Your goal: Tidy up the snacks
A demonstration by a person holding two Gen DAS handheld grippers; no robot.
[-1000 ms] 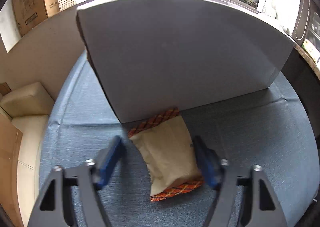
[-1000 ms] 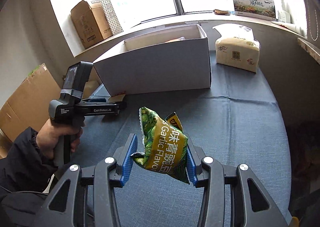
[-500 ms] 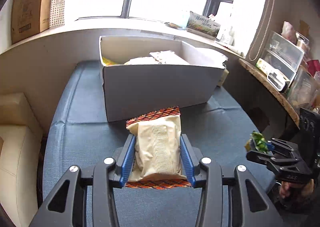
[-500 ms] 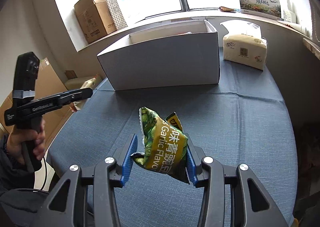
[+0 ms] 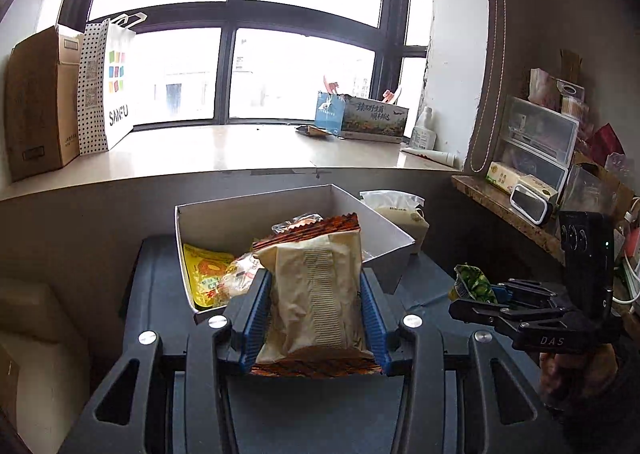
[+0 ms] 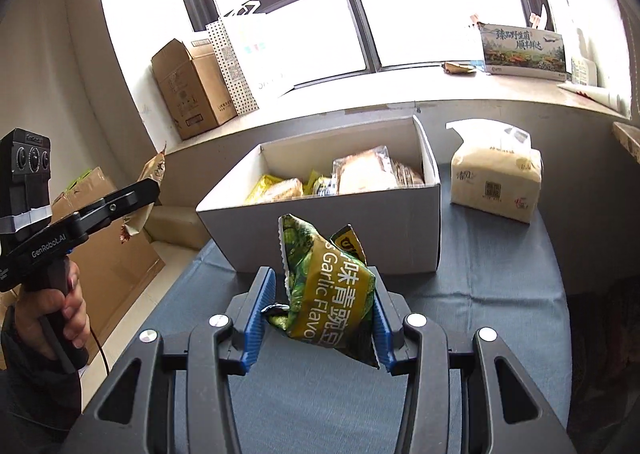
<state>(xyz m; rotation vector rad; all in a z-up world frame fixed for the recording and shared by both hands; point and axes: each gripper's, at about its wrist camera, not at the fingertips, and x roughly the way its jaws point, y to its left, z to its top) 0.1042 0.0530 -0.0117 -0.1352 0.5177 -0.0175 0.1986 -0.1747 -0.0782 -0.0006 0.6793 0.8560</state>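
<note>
My left gripper [image 5: 314, 318] is shut on a beige snack packet with orange patterned ends [image 5: 316, 294] and holds it in the air in front of the white box [image 5: 384, 230]. The box holds several snack packets, among them a yellow one [image 5: 204, 274]. My right gripper [image 6: 320, 318] is shut on a green garlic-flavour pea snack bag [image 6: 328, 294], held above the blue tablecloth before the white box [image 6: 340, 230]. The left gripper with its packet [image 6: 154, 169] shows at the left of the right wrist view; the right gripper [image 5: 476, 294] shows at the right of the left wrist view.
A tissue pack [image 6: 496, 185] stands on the blue-clothed table [image 6: 500, 294] right of the box. The windowsill behind carries a cardboard box [image 6: 192, 89], a paper bag [image 5: 106, 85] and a printed carton [image 6: 524, 49]. Shelves with clutter [image 5: 536, 149] stand at the right.
My left gripper closed on the beige packet on the table and lifted it up to the height of the box's rim. My right gripper kept its hold on the green bag and rose slightly.
</note>
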